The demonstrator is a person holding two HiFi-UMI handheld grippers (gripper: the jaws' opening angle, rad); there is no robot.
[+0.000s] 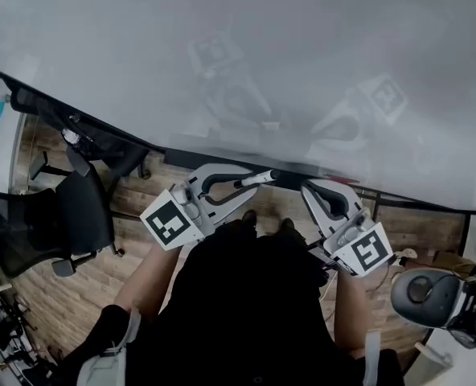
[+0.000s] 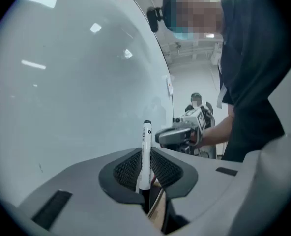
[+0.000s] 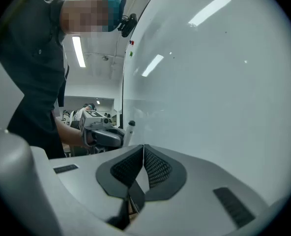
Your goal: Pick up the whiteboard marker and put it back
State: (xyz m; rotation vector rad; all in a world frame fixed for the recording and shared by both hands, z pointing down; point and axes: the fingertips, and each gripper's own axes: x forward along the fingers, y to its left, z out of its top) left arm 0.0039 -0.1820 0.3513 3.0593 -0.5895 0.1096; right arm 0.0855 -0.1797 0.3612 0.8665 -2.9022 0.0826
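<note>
Close beside the glossy white whiteboard (image 2: 76,92), a slim white black-tipped marker (image 2: 146,151) is clamped between the left gripper (image 2: 146,173) fingers (image 2: 127,169); the right gripper (image 3: 143,163) fingers (image 3: 158,168) are pressed together, empty.

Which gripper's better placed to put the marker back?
Left. The left gripper is shut on the whiteboard marker, close to the whiteboard; the right gripper has its jaws together, nothing between them.

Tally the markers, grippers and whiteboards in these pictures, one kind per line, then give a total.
marker: 1
grippers: 2, the left gripper and the right gripper
whiteboard: 1
Total: 4
</note>
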